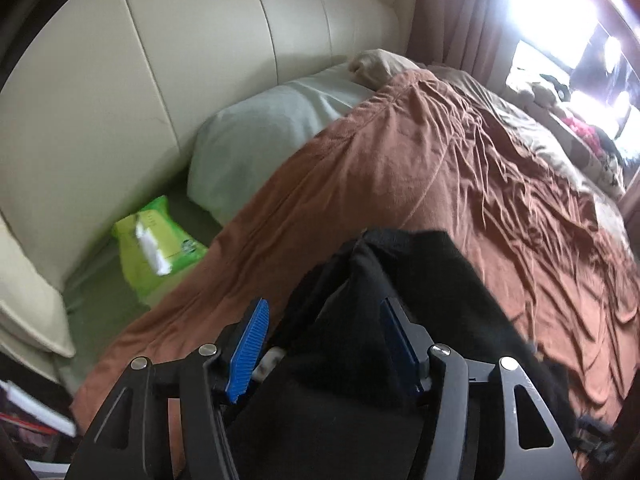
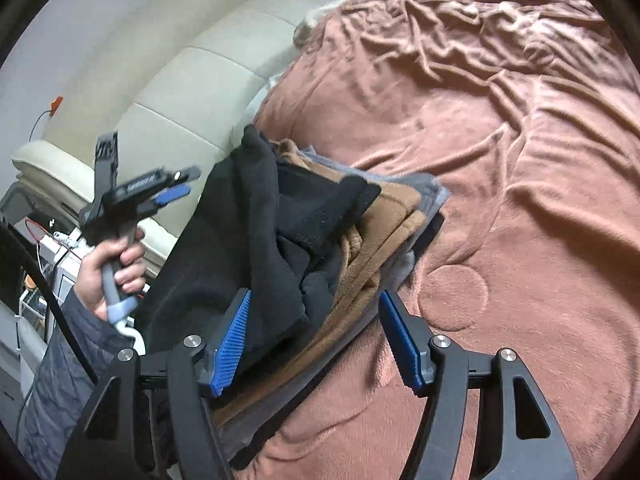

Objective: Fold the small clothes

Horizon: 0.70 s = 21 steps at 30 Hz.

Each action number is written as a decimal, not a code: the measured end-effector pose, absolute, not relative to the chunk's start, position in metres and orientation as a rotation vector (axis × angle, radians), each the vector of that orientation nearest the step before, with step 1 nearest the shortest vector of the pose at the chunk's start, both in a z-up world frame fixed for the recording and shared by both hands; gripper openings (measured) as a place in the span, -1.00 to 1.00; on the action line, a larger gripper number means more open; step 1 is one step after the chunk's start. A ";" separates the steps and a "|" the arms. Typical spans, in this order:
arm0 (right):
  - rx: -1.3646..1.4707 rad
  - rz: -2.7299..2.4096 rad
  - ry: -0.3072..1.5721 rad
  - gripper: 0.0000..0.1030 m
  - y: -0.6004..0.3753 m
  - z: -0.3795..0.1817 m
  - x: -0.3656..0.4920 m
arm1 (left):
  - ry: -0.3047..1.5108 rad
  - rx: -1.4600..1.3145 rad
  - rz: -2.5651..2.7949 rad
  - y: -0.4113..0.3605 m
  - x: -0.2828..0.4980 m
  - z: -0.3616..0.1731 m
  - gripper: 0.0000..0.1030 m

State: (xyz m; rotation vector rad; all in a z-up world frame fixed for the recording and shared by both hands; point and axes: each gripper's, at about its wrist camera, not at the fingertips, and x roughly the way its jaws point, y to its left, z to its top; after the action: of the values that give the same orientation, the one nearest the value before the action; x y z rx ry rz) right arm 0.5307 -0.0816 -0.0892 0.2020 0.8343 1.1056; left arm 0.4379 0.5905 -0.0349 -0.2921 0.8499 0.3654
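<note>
Both claws spread wide, left gripper (image 1: 324, 344) and right gripper (image 2: 316, 342) gripping nothing, while the black garment (image 2: 256, 232) lies crumpled atop the tan and grey folded stack (image 2: 400, 208) on the rust-brown blanket (image 2: 500, 140)

the left hand-held gripper (image 1: 324, 344) has its blue-padded fingers (image 1: 248, 344) spread apart, its grey handle gripped in the person's left hand (image 2: 110, 268) and held raised, while the right hand-held gripper (image 2: 316, 340) points forward with its jaws likewise wide apart.
</note>
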 end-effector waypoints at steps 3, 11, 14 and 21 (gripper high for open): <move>0.177 1.073 0.766 0.21 -0.098 -0.072 0.516 | 0.870 -0.242 0.360 0.584 0.418 -0.032 0.17; 0.089 1.106 0.679 0.11 -0.109 -0.051 0.470 | 0.970 -0.176 0.420 0.592 0.367 -0.047 0.17; 0.054 1.138 0.662 0.11 -0.102 -0.044 0.459 | 0.996 -0.174 0.462 0.602 0.351 -0.054 0.17; -0.056 1.171 0.652 0.02 -0.077 -0.043 0.442 | 0.997 -0.287 0.486 0.625 0.314 -0.081 0.22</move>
State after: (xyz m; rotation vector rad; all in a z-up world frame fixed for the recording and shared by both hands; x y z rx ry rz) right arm 0.4421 -0.0774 -0.0434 -0.0561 0.6525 1.1706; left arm 0.3144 0.6247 -0.0809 -0.2875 0.9968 0.4861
